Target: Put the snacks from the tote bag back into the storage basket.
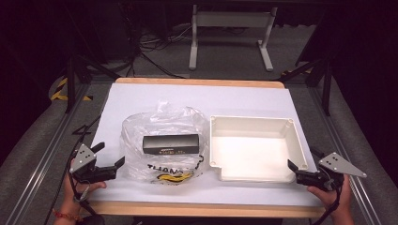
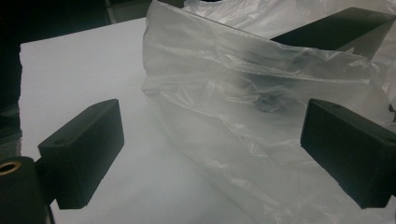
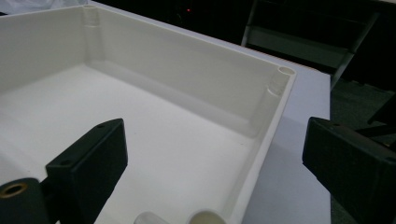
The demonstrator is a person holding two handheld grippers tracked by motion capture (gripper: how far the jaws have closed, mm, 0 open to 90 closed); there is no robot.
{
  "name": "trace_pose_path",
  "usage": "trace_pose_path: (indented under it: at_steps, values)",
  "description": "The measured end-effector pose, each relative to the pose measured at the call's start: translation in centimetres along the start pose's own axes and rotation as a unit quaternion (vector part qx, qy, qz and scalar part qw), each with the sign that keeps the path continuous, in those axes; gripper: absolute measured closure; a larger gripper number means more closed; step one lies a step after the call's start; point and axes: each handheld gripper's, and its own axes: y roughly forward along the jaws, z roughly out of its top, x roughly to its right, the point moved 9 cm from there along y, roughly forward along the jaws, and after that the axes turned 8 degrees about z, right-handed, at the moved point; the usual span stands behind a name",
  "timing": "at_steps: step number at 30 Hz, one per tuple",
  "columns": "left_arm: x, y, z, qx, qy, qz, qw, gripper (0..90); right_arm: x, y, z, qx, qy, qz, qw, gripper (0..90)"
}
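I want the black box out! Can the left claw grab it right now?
Probably not directly. The black box lies inside the clear plastic bag, so plastic covers it. The left claw, open beside the bag, could likely pinch only plastic first.

a white table (image 1: 155, 96) with a light wooden edge carries two things. a crumpled clear plastic bag (image 1: 164, 140) with a flat black box (image 1: 171, 144) inside lies on it just ahead and to the right of the left claw (image 1: 109, 158), whose jaws stand apart with the bag's side between them. dark lettering and a yellow mark show on the bag's near side. a shallow white plastic tray (image 1: 297, 140), open at the top with round posts in its corners, sits just right of the bag, its near right corner close in front of the right claw (image 1: 300, 168), also spread wide.
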Motion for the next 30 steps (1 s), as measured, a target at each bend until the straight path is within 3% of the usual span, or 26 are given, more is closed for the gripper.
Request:
trace_pose_path:
  at_steps: [8,15,18,24,29,30]
  values:
    - [-0.1,-0.4,-0.3,0.0,-0.002,-0.003,1.0,7.0,-0.9,0.2,0.8,0.006,-0.007,0.021,0.9997,10.1]
    - [-0.1,-0.9,-0.6,-0.004,-0.001,0.001,1.0,7.1,-2.5,1.4,1.9,0.001,-0.027,0.056,0.9981,13.2]
    - [-0.1,-1.0,-0.6,-0.002,-0.005,0.002,1.0,7.1,-3.8,2.5,3.0,-0.006,-0.049,0.082,0.9954,17.8]
    - [0.0,-1.4,-1.0,-0.008,-0.006,0.006,0.9999,7.1,-5.0,3.5,4.9,0.008,-0.05,0.119,0.9916,20.2]
    - [0.0,-1.6,-1.1,-0.01,-0.007,0.011,0.9999,7.1,-6.0,4.8,6.1,-0.002,-0.074,0.129,0.9888,21.4]
    - [0.0,-1.6,-1.1,-0.011,-0.006,0.012,0.9999,7.1,-6.7,5.2,6.5,-0.025,-0.078,0.118,0.9896,19.0]
